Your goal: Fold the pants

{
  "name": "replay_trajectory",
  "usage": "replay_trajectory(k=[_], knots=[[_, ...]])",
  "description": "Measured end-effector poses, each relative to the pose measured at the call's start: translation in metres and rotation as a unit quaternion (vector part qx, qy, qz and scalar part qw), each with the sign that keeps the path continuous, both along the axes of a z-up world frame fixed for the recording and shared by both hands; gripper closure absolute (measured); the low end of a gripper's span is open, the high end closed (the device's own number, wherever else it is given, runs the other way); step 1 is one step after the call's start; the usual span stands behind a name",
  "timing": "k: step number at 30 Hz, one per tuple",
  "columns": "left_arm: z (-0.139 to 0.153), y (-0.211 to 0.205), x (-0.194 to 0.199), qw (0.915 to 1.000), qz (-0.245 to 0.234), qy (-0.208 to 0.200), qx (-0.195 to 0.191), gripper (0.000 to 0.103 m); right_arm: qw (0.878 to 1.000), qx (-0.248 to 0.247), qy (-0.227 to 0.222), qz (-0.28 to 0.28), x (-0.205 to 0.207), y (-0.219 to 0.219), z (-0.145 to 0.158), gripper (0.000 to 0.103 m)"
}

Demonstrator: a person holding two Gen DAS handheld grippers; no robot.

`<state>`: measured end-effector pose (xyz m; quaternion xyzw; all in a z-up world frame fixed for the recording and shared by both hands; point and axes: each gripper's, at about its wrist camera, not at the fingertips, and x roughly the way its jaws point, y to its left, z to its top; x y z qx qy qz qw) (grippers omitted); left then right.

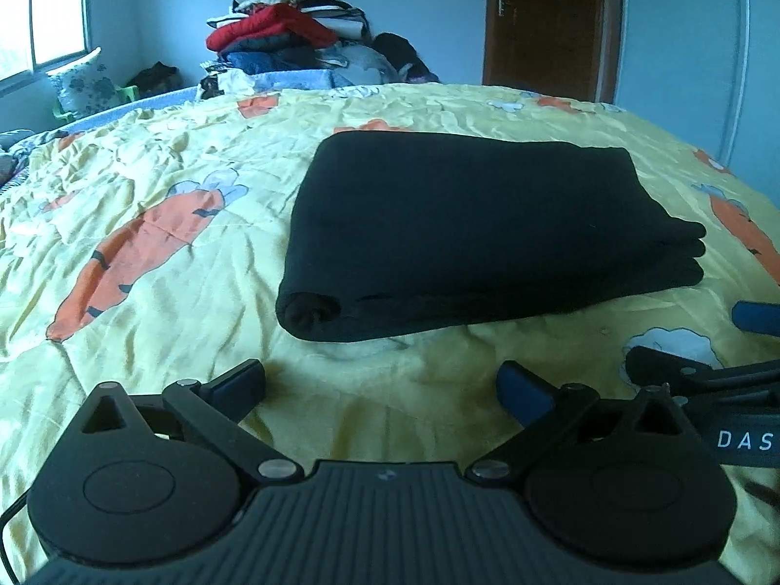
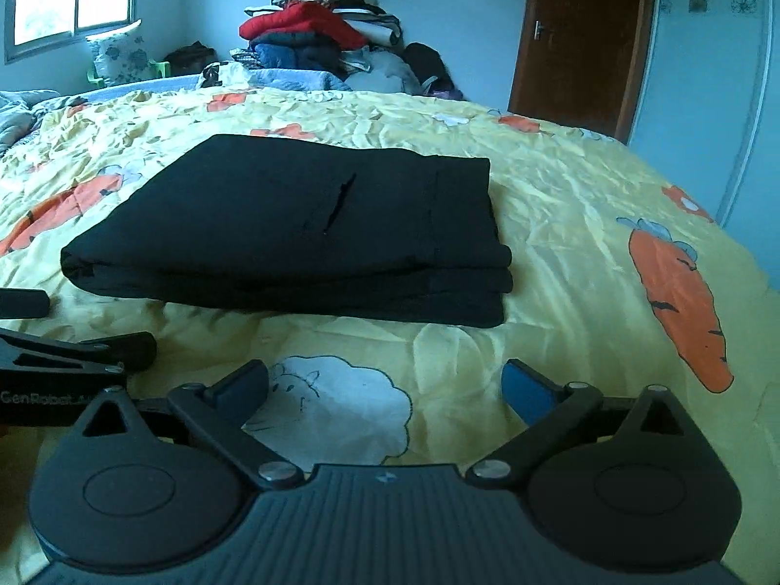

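Black pants (image 1: pixel 468 229) lie folded into a thick rectangle on the yellow carrot-print bedspread (image 1: pixel 146 292). In the right wrist view the same pants (image 2: pixel 302 234) show stacked layers along their near edge. My left gripper (image 1: pixel 382 387) stands open just short of the pants' near edge, nothing between its fingers. My right gripper (image 2: pixel 385 390) is open too, above a white sheep print, a little back from the bundle. Each gripper shows in the other's view: the right one (image 1: pixel 707 341) at the right edge, the left one (image 2: pixel 73 336) at the left edge.
A heap of mixed clothes (image 1: pixel 292 34) rises beyond the bed's far edge. A brown door (image 1: pixel 546 19) stands at the back right beside a white wardrobe (image 1: pixel 692 48). A window (image 1: pixel 39 9) and a floral pillow (image 1: pixel 83 83) are at the far left.
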<state>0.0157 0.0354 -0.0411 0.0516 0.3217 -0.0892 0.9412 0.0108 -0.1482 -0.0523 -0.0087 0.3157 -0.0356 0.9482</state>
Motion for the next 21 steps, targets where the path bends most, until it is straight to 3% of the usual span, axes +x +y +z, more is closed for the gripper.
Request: replay_trajectory(k=[6, 21], knots=[[-0.001, 0.0019, 0.0011, 1.0, 0.003, 0.002, -0.008, 0.0, 0.999, 0.031, 0.009, -0.005, 0.0023, -0.0067, -0.0036, 0.0], [-0.0018, 0.0025, 0.0021, 0.9999, 0.003, 0.004, -0.013, 0.0, 0.999, 0.033, 0.008, -0.003, 0.0033, -0.0073, -0.0043, 0.0]])
